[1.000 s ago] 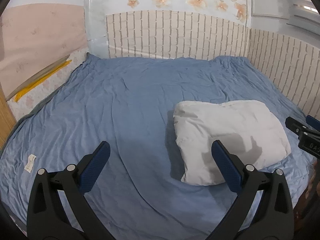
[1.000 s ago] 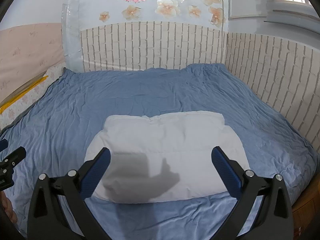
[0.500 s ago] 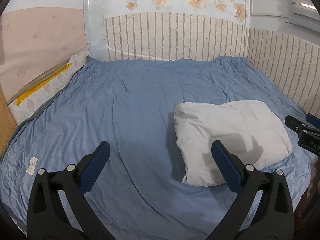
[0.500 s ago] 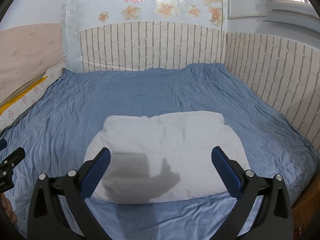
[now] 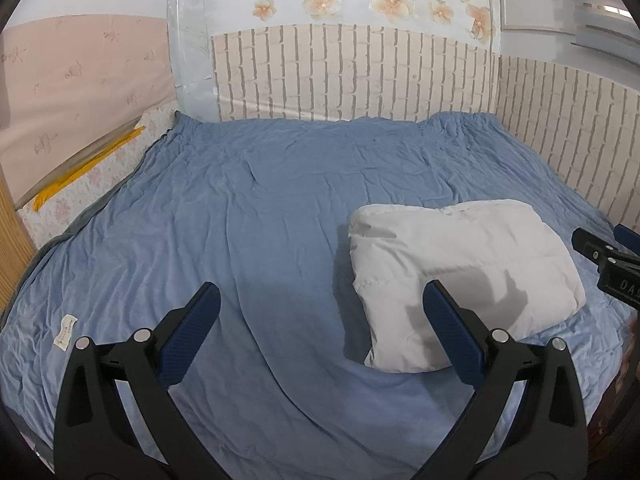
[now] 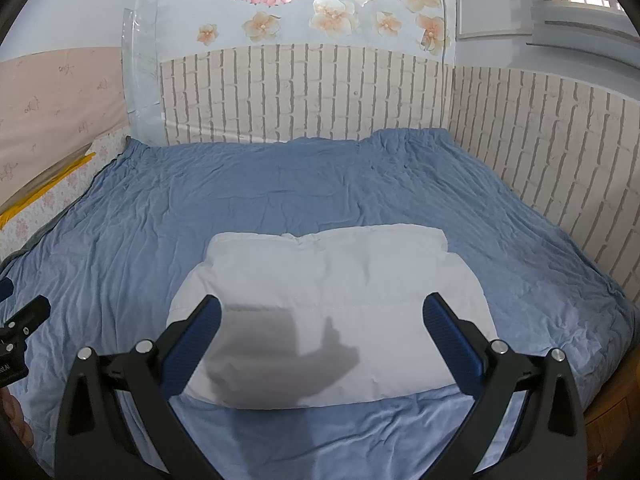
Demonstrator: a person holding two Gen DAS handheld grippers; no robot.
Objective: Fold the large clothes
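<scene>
A white puffy garment lies folded into a thick rectangle on the blue bed sheet, near the front right of the bed. It also shows in the right wrist view, straight ahead. My left gripper is open and empty, held above the sheet to the left of the garment. My right gripper is open and empty, held above the garment's near edge. The right gripper's tip shows at the right edge of the left wrist view.
Brick-pattern panels line the bed's far side and right side. A pink board and yellow strip lean at the left. A white tag sits on the sheet's left front. A wooden bed edge shows at front right.
Both views have tilted slightly upward, showing more of the wall. The garment has not moved and both grippers stay open.
</scene>
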